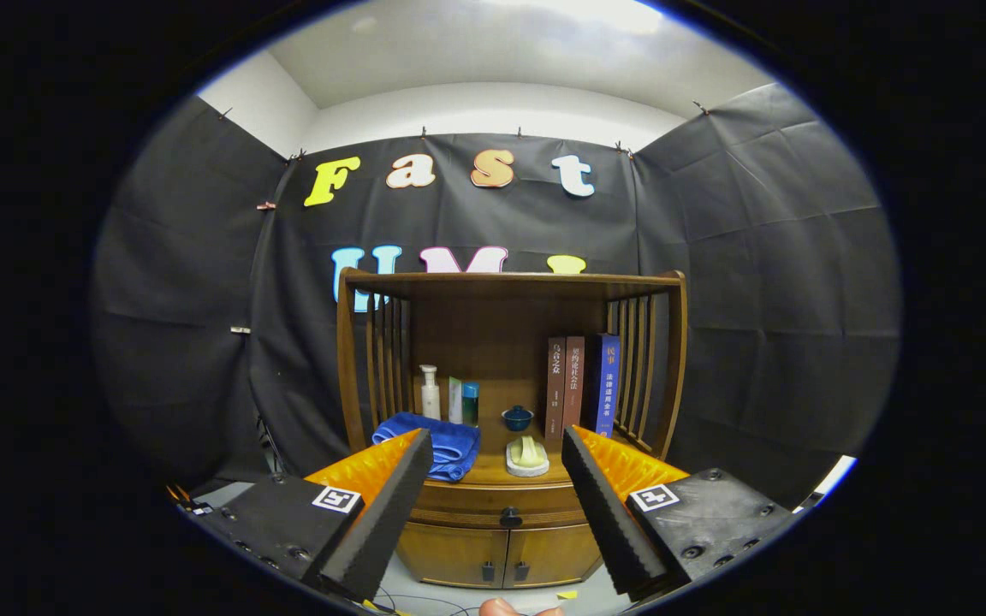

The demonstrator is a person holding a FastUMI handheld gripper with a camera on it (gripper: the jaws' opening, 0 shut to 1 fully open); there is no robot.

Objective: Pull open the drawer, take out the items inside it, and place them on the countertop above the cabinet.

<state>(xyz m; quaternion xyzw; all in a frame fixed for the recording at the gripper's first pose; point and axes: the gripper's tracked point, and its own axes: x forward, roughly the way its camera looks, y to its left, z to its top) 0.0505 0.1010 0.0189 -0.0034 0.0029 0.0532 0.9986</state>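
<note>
A wooden cabinet stands against the booth's wall, straight ahead of my gripper. Its drawer is closed, with a dark round knob showing between and just below my fingertips. The countertop above the drawer carries a folded blue towel and a pale soap on a dish. My gripper is open, with a wide gap and nothing between the fingers, some way back from the cabinet. The drawer's contents are hidden.
At the back of the countertop are a white pump bottle, a teal tube, a small blue lidded pot and three upright books. Two small doors sit below the drawer. A fingertip shows low down between the fingers.
</note>
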